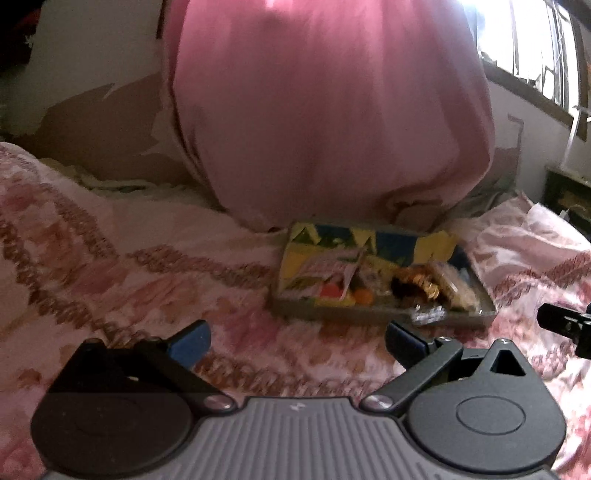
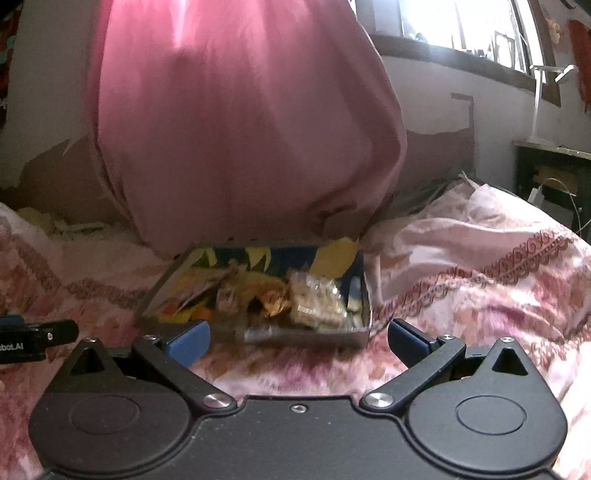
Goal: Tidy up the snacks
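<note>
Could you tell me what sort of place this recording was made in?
Most likely a bedroom: a floral bedspread covers the soft surface, a large pink pillow leans behind the snack tray, and a window sits above.

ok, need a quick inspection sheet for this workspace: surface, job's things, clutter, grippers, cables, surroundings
Surface: bed with pink patterned bedspread, rumpled.
Job's things: open tin lying on the bedspread, filled with wrapped snacks; blur hides details.
Clutter: nothing seen loose on the bedspread near the tin.
Grippers: left gripper open, empty; right gripper open, empty; both short of the tin.
Cables: white cable by the dark cabinet.
Surroundings: large pink cloth behind the tin, bright window, patchy wall.
</note>
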